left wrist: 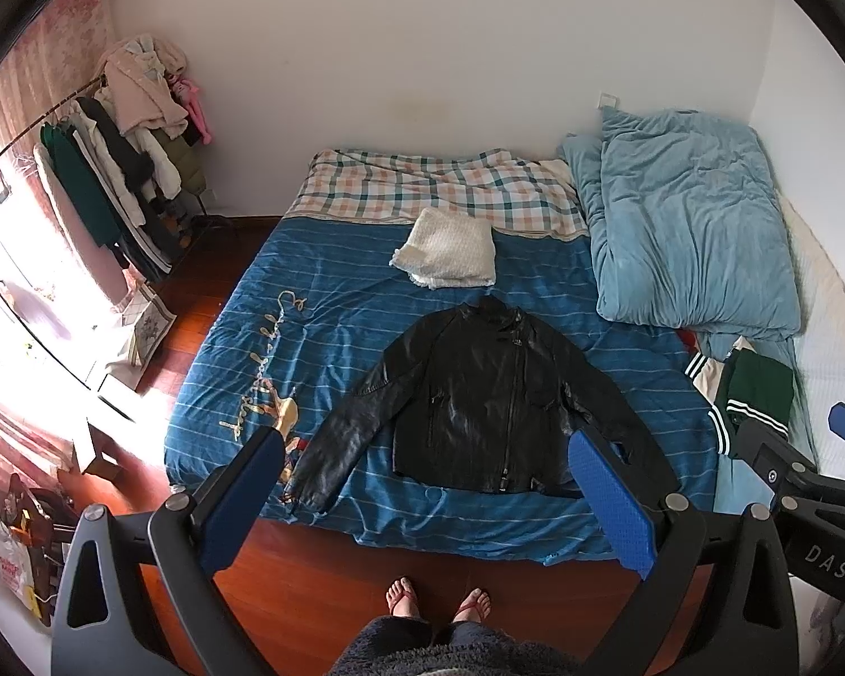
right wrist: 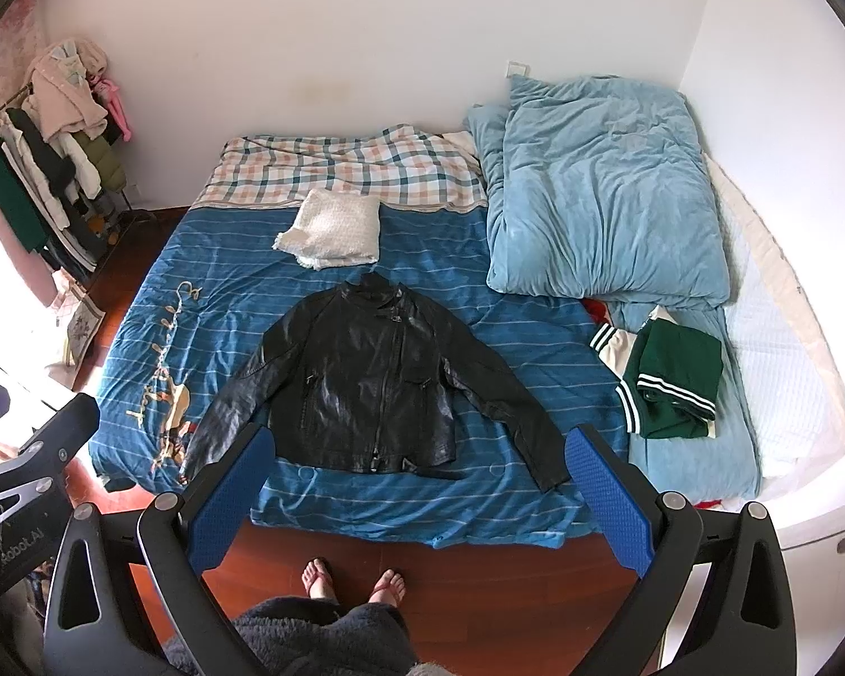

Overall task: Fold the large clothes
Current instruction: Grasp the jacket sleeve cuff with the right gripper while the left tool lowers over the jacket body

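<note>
Both claws, left (left wrist: 428, 498) and right (right wrist: 422, 493), gape empty above the jacket (left wrist: 481, 394); I fear slick leather slipping mid-fold.

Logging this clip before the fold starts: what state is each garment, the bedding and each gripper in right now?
Black leather jacket: laid flat, front up, zipped, sleeves spread, unfolded.
White knit garment: folded, beyond the jacket's collar.
Green striped garment: folded, at the bed's right side.
Light blue duvet: bunched, rumpled.
Left gripper: open, empty, held above the bed.
Right gripper: open, empty, held above the bed.
</note>
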`<state>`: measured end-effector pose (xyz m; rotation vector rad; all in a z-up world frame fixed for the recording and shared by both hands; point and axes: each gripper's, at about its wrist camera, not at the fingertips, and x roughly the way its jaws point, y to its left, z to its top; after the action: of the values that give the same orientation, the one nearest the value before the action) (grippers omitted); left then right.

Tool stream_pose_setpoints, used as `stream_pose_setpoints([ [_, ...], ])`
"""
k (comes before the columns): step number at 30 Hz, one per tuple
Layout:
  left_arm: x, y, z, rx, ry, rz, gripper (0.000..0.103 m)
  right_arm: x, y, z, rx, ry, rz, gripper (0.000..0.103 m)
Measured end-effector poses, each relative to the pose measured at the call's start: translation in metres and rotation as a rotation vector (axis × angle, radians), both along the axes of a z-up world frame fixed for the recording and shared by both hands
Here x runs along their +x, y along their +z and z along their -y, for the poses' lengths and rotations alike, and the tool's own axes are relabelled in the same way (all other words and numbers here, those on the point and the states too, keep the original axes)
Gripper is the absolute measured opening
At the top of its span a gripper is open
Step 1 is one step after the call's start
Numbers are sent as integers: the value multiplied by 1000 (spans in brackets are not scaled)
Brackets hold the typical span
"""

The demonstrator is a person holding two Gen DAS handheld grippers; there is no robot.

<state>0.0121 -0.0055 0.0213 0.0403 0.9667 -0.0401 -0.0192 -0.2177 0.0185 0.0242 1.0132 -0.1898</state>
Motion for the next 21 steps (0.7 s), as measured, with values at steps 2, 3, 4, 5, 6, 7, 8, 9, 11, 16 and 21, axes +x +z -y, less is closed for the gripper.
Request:
stream_pose_setpoints([
  [2, -1, 0, 0, 1, -2, -1, 103, 1, 1, -2, -1, 0, 1, 103],
  [3, -3, -1, -1, 1, -1, 2, 103, 1, 1, -2, 0, 0, 1, 103],
  [4, -3, 0, -1, 0, -3, 3, 103, 1, 0, -2, 0, 0, 1, 103],
  [5, -2, 0, -3, 0, -4, 4, 103, 1, 0, -2, 0, -2, 1, 103],
  [6, 1, 1, -3, 1, -7, 4, 103, 2, 0, -2, 1, -3, 0, 103],
  [7, 3, 1, -2, 0, -10, 4, 103, 1, -1, -2, 2, -1, 2, 103],
  [8, 6, 0, -2, -1, -13, 3, 103, 4, 1, -3, 2, -5, 2, 103],
  [9, 9, 0, -2, -1, -17, 4, 103, 7, 2, -4, 2, -10, 1, 103],
  [11, 15, -4, -4, 7, -20, 8, 103, 5, 2, -3, 9, -25, -4, 103],
  [16, 39, -28, -11, 79, -9, 85, 103, 26, -5, -11, 24, -102, -8, 103],
  [21, 82, -80, -16, 169, -9, 162, 103, 52, -71, 25, 66, -265, -30, 103],
])
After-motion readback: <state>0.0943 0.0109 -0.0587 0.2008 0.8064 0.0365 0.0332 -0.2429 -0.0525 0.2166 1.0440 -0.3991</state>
